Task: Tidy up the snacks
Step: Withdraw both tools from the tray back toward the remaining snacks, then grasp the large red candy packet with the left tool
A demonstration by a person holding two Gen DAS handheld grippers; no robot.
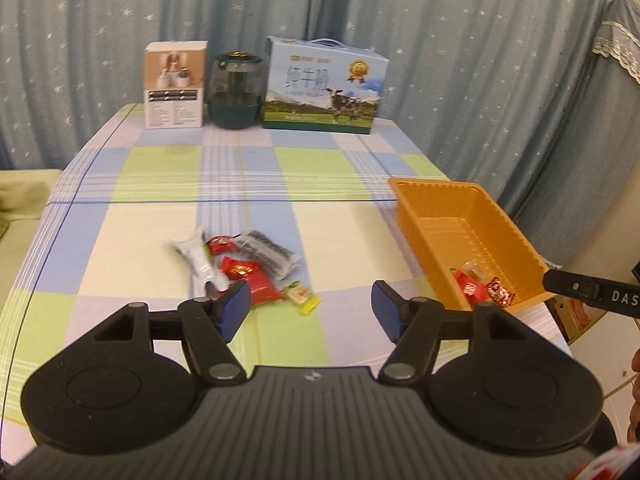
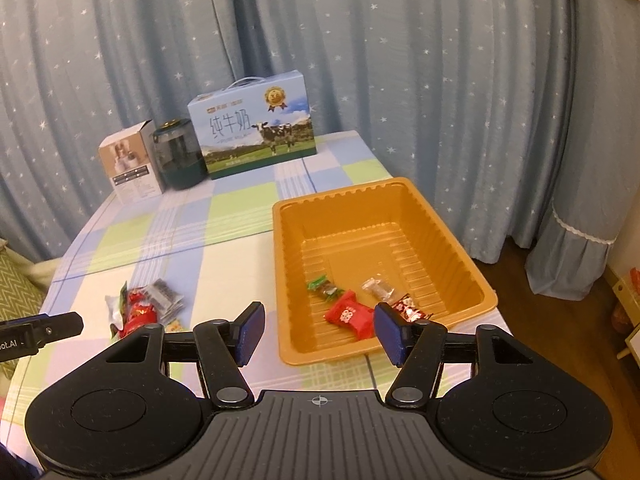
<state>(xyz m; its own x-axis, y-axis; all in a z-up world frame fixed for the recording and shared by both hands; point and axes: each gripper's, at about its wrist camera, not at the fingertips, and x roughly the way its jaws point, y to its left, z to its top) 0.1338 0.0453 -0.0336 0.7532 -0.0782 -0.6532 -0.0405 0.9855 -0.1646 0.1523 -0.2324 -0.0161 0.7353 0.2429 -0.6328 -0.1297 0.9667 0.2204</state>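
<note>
One orange tray (image 2: 384, 216) sits on the right part of the bench (image 1: 240, 184), which is covered by a checked cloth. Four wrapped snacks lie in the tray's near end: a green-ended candy (image 2: 325, 286), a clear-wrapped piece (image 2: 378, 289), a red packet (image 2: 352, 314) and a red-and-white patterned candy (image 2: 408, 306). To the left of the tray, well apart from it, a loose pile of snacks (image 1: 240, 268) lies on the cloth. In the left wrist view it counts about six pieces: a white pouch (image 1: 198, 260), three red packets, a dark clear-wrapped packet (image 1: 270, 256) and a small yellow candy (image 1: 302, 296). They overlap, so the count is not sure.

At the far edge stand three things in a row: one white carton (image 1: 176, 84), one dark green jar (image 1: 237, 92) and one blue milk box (image 1: 324, 88).

The left gripper (image 1: 310, 308) hovers above the cloth near the pile, its fingers moderately apart with nothing between them and touching nothing. The right gripper (image 2: 320, 330) hangs over the tray's near rim, its fingers likewise about half spread and empty.

Its right blue pad partly covers the patterned candy. In the left wrist view the tray's near corner is hidden by the other gripper's black tip, and only some of its snacks show.
</note>
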